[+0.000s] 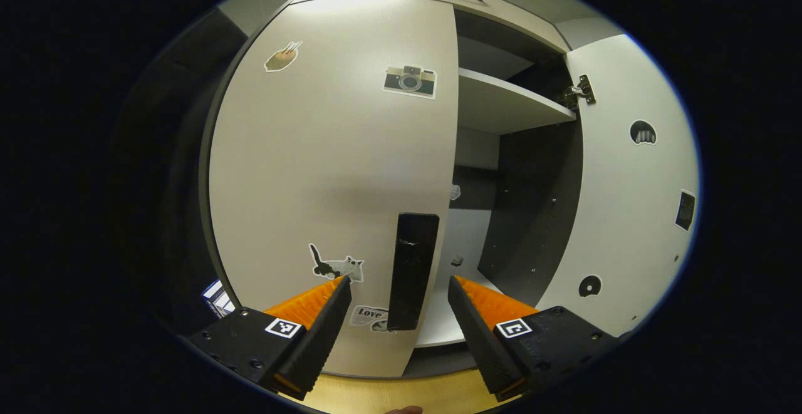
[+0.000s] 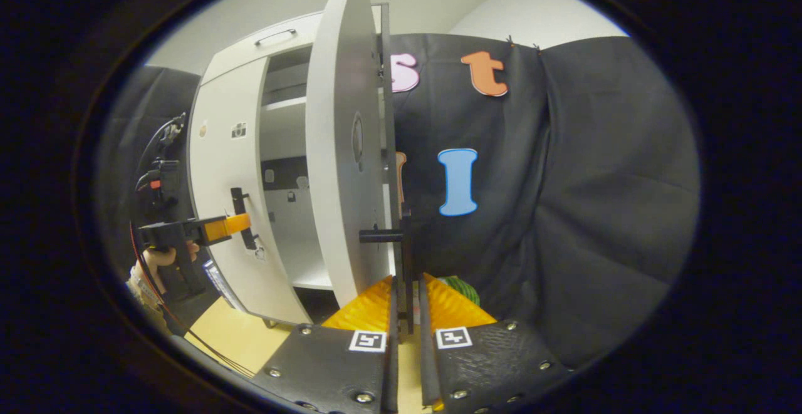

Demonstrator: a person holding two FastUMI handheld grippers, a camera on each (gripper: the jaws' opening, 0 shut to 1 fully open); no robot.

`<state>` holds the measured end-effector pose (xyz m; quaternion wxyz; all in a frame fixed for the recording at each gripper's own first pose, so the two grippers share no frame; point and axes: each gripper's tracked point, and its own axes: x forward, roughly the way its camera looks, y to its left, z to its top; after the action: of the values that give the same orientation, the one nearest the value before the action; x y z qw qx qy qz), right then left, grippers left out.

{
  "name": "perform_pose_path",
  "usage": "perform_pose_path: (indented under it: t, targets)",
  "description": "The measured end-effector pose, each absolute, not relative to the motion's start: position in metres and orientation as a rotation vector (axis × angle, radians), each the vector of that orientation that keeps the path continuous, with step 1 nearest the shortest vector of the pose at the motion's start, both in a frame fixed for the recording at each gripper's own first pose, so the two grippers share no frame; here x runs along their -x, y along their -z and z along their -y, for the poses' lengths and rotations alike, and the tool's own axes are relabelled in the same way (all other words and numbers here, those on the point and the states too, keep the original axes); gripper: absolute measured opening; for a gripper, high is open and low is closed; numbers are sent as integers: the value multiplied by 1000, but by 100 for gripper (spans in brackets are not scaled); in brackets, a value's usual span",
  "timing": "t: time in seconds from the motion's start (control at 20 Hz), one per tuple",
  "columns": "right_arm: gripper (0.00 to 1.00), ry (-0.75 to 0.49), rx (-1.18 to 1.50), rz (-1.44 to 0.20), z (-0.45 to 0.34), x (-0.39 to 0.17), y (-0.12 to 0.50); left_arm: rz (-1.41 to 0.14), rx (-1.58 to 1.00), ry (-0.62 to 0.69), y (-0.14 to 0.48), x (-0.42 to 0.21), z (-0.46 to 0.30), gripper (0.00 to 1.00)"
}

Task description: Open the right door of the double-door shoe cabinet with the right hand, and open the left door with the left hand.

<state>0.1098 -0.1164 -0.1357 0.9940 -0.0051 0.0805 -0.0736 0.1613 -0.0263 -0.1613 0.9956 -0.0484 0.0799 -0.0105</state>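
Around the left door handle [image 1: 411, 270], left tool [image 1: 399, 292] gapes, untouching.

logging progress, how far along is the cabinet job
Done: the right door is swung wide, with the shelf inside exposed; the right gripper is shut on its handle. In hand: the left gripper is open, its jaws either side of the left door's handle, not closed on it. Left: grip and pull the left door, which looks shut.

1 shoe cabinet [image 1: 501, 7], 2 doors: left door [image 1: 332, 170], right door [image 1: 626, 201]. 2 door handles. 1 shelf [image 1: 501, 104]. 4 stickers on left door.
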Motion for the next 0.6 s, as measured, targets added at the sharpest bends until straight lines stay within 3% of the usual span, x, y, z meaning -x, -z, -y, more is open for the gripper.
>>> perform_pose_path:
  t: [0.15, 0.2, 0.35, 0.4, 0.6]
  targets:
    - [15, 165, -30, -130, 122, -85, 127, -169, 104, 12, 166, -166, 21, 97]
    - [0, 172, -46, -126, 120, -94, 123, -172, 104, 9, 168, -167, 20, 97]
    - [13, 204, -35, -130, 129, -93, 128, -182, 102, 2, 172, -172, 17, 97]
    - [6, 215, -23, -132, 132, -89, 128, -183, 100, 3, 173, -174, 17, 97]
    - [7, 236, -18, -136, 136, -78, 130, -178, 89, 6, 173, -180, 19, 97]
